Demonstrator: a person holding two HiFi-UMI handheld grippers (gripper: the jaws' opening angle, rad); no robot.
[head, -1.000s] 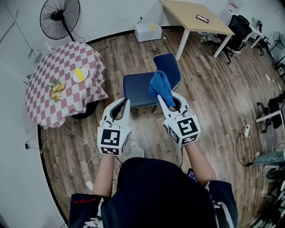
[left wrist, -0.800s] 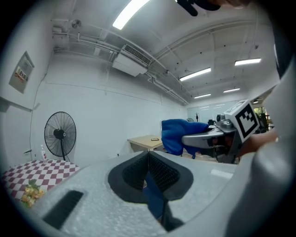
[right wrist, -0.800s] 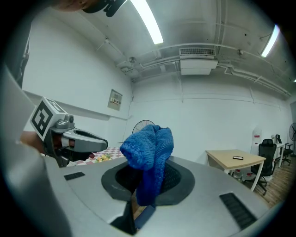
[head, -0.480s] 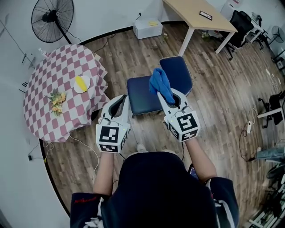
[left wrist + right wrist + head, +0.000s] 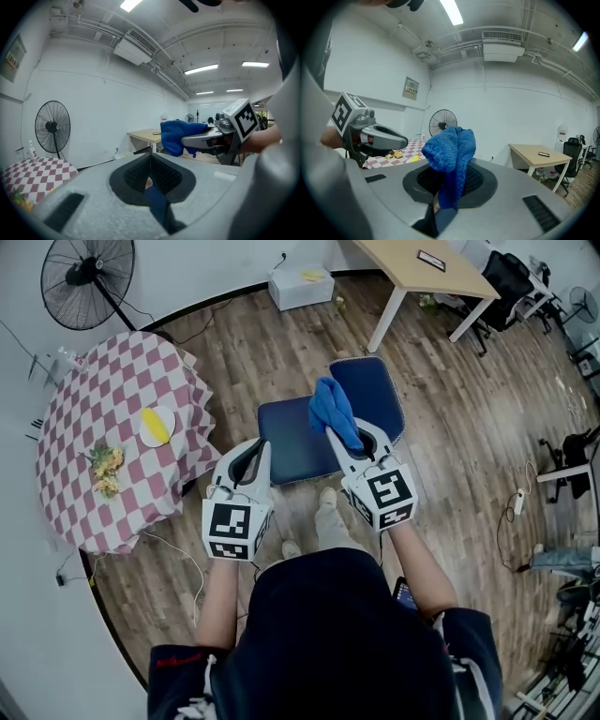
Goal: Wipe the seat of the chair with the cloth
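Seat (image 5: pixel 292 439) lies just ahead of and below the right claw (image 5: pixel 337 434), which clamps the cloth (image 5: pixel 332 407), with the closed, empty left claw (image 5: pixel 260 450) alongside.

Room with a wood-plank floor (image 5: pixel 469 427) and white walls (image 5: pixel 206 268). A round table (image 5: pixel 112 381) covered in red-and-white check stands at the left, near a black pedestal fan (image 5: pixel 86 268). A pale wooden desk (image 5: pixel 403 273) with white legs, a white box (image 5: pixel 302 285) against the wall and black office chairs (image 5: pixel 511 276) occupy the far side, while strip lights (image 5: pixel 451 10) and an air-conditioning unit (image 5: pixel 501 47) sit at ceiling level.
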